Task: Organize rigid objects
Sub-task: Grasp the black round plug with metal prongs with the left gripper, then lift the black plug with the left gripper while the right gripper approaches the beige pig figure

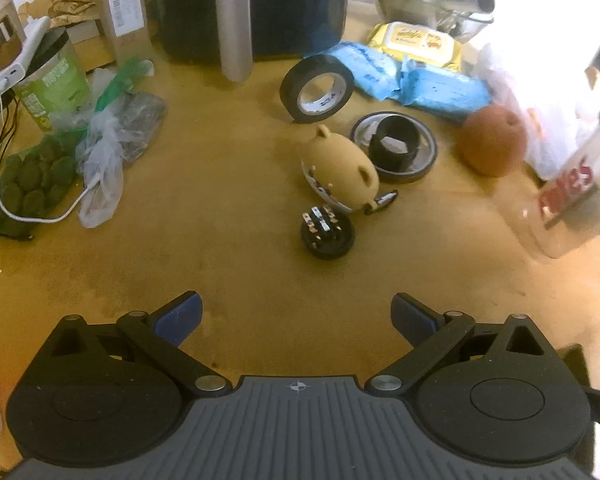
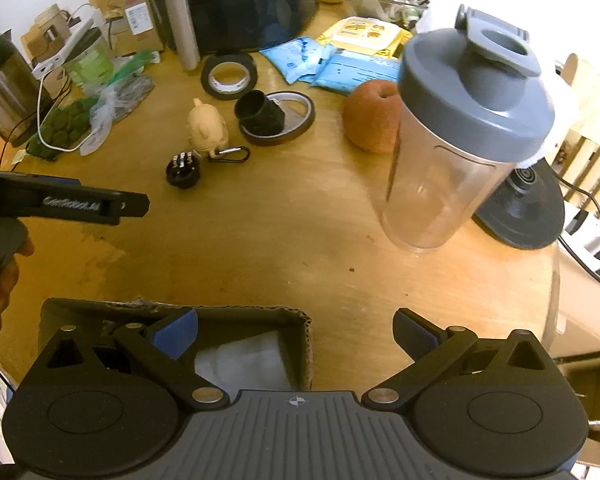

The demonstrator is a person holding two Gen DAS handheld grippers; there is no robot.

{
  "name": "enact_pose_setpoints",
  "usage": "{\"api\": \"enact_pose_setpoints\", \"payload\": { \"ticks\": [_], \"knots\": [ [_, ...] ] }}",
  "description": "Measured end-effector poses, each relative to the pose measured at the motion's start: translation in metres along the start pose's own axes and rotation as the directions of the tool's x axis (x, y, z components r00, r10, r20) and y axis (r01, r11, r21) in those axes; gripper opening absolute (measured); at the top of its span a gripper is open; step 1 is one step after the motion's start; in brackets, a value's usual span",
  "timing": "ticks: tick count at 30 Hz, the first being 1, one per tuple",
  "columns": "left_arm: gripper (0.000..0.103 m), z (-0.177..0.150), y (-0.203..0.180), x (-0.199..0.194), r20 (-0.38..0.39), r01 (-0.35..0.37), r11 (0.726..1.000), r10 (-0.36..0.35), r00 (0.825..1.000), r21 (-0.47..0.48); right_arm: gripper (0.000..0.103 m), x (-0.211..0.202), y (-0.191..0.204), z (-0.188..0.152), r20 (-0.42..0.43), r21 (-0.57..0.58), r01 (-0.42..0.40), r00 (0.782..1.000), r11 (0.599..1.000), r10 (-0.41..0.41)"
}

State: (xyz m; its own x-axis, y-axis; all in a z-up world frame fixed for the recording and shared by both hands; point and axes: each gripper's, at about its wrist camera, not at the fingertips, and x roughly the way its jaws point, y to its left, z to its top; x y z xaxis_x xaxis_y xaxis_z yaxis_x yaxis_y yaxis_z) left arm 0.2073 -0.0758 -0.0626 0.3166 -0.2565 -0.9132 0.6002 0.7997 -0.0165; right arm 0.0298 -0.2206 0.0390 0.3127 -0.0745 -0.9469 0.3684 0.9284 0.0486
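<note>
Both the left tongs (image 1: 296, 318) and right tongs (image 2: 296, 332) gape wide apart, empty, above the wooden table (image 1: 220, 240).

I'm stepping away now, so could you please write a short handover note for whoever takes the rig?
Left gripper: open, empty, over bare table.
Right gripper: open, empty, above the cardboard box at the near edge.
Still on the table: tape roll, bear keychain, black cap, black ring, shaker bottle.
Box contents are mostly hidden.
Left: sort the loose rigid items, probably into the box.
</note>
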Motion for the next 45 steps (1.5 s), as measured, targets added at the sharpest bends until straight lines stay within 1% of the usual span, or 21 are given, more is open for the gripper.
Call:
{"api": "enact_pose_setpoints", "payload": {
  "ticks": [4, 10, 12, 13, 14, 15, 16, 18, 19, 20, 21, 22, 25, 30, 38, 40, 45],
  "knots": [
    [0.103, 0.004, -0.005, 0.013, 0.013, -0.032, 0.998, 0.031, 0.999, 0.051, 0.103, 0.0, -0.003, 0.0, -0.004, 0.017, 0.008, 1.0, 1.0, -0.007],
    [0.102, 0.013, -0.012, 0.028, 0.032, -0.02, 0.996, 0.017, 0.999, 0.09, 0.103, -0.001, -0.01, -0.003, -0.008, 0.046, 0.023, 1.0, 0.999, -0.023],
    [0.101, 0.015, -0.015, 0.034, 0.037, -0.02, 0.995, 0.017, 0.999, 0.098, 0.103, -0.002, -0.015, -0.005, -0.008, 0.059, 0.033, 0.999, 0.998, -0.032],
    [0.097, 0.017, -0.016, 0.037, 0.039, -0.023, 0.994, 0.019, 0.999, 0.103, 0.103, -0.003, -0.017, -0.005, -0.007, 0.064, 0.036, 0.999, 0.997, -0.036],
    [0.089, 0.018, -0.018, 0.04, 0.035, -0.021, 0.994, 0.017, 0.999, 0.109, 0.103, -0.004, -0.018, -0.006, -0.007, 0.069, 0.041, 0.999, 0.997, -0.04],
    [0.086, 0.02, -0.02, 0.043, 0.026, -0.013, 0.994, 0.01, 1.0, 0.113, 0.103, -0.004, -0.02, -0.007, -0.007, 0.074, 0.045, 0.999, 0.996, -0.045],
    [0.085, 0.021, -0.021, 0.046, 0.022, -0.005, 0.993, 0.002, 1.0, 0.115, 0.103, -0.005, -0.021, -0.007, -0.008, 0.078, 0.049, 0.999, 0.996, -0.049],
    [0.076, 0.023, -0.021, 0.051, 0.025, 0.007, 0.993, -0.01, 1.0, 0.114, 0.103, -0.007, -0.025, -0.009, -0.007, 0.087, 0.055, 0.998, 0.995, -0.054],
    [0.073, 0.024, -0.021, 0.053, 0.023, 0.014, 0.994, -0.017, 1.0, 0.111, 0.103, -0.008, -0.026, -0.01, -0.007, 0.092, 0.058, 0.998, 0.994, -0.058],
    [0.065, 0.025, -0.021, 0.054, 0.023, 0.02, 0.994, -0.023, 0.999, 0.107, 0.103, -0.008, -0.027, -0.01, -0.007, 0.096, 0.062, 0.998, 0.994, -0.061],
    [0.049, 0.025, -0.021, 0.055, 0.022, 0.031, 0.994, -0.034, 0.999, 0.103, 0.103, -0.009, -0.029, -0.01, -0.007, 0.101, 0.066, 0.998, 0.993, -0.065],
    [0.04, 0.026, -0.019, 0.056, 0.016, 0.052, 0.994, -0.053, 0.998, 0.097, 0.103, -0.009, -0.03, -0.011, -0.007, 0.106, 0.068, 0.998, 0.992, -0.067],
    [0.04, 0.027, -0.017, 0.057, 0.015, 0.056, 0.995, -0.057, 0.998, 0.08, 0.103, -0.009, -0.032, -0.012, -0.009, 0.118, 0.07, 0.998, 0.99, -0.07],
    [0.04, 0.026, -0.016, 0.045, 0.04, 0.07, 0.994, -0.073, 0.997, 0.079, 0.103, -0.009, -0.031, -0.013, -0.006, 0.112, 0.065, 0.998, 0.992, -0.065],
    [0.04, 0.019, -0.01, 0.013, 0.113, 0.094, 0.992, -0.103, 0.988, 0.078, 0.103, -0.008, -0.027, -0.011, 0.0, 0.096, 0.048, 0.999, 0.994, -0.049],
    [0.04, 0.017, -0.01, 0.004, 0.137, 0.09, 0.993, -0.1, 0.985, 0.08, 0.103, -0.008, -0.024, -0.011, 0.001, 0.088, 0.042, 0.999, 0.995, -0.042],
    [0.04, 0.011, -0.008, -0.014, 0.169, 0.082, 0.993, -0.095, 0.981, 0.08, 0.103, -0.006, -0.02, -0.01, 0.001, 0.07, 0.028, 1.0, 0.997, -0.028]
  ]
}}
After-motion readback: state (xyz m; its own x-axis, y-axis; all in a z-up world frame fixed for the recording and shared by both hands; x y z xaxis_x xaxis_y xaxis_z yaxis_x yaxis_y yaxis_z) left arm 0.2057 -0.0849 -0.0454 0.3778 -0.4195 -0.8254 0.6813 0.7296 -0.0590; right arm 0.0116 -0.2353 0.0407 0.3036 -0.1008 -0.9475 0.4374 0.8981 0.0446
